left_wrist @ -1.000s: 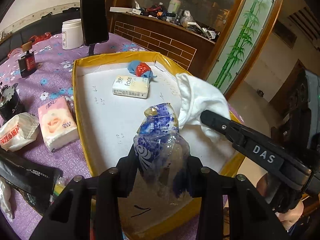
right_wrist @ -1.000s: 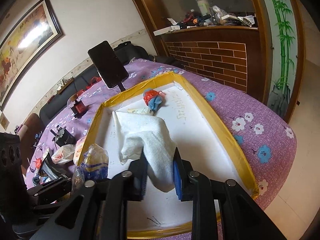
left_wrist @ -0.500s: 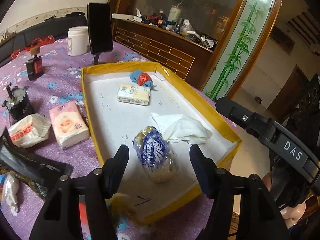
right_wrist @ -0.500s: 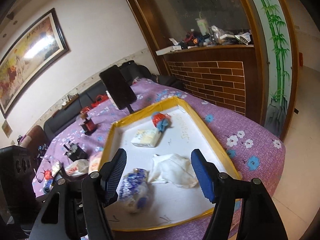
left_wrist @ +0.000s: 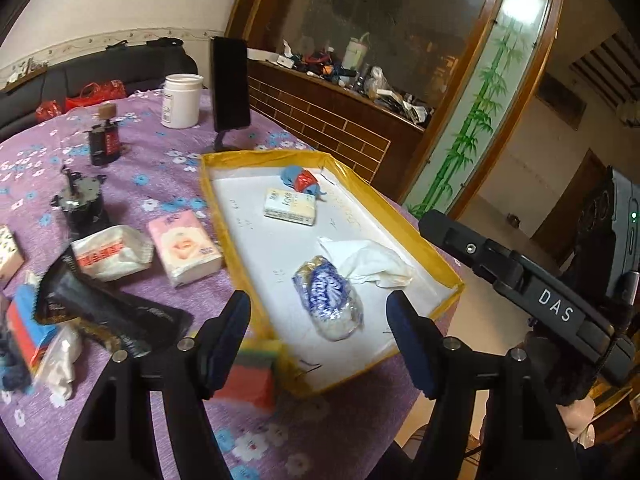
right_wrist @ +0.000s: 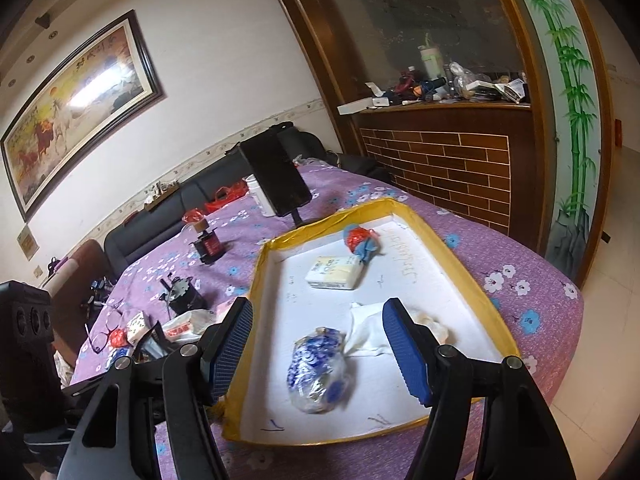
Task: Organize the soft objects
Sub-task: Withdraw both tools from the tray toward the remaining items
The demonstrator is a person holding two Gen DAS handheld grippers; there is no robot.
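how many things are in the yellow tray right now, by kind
tissue packs: 1, the pale pack
plastic bags: 1, the blue-and-white bag
cloths: 1, the white cloth
small toys: 1, the blue-and-red toy
total: 4 in the yellow tray

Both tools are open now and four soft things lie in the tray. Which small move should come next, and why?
Probably swing the left tool left toward the pink tissue pack. It is empty, its jaws apart, and the pack lies on the cloth just outside the yellow tray. The blue-printed bag and white cloth already rest inside.
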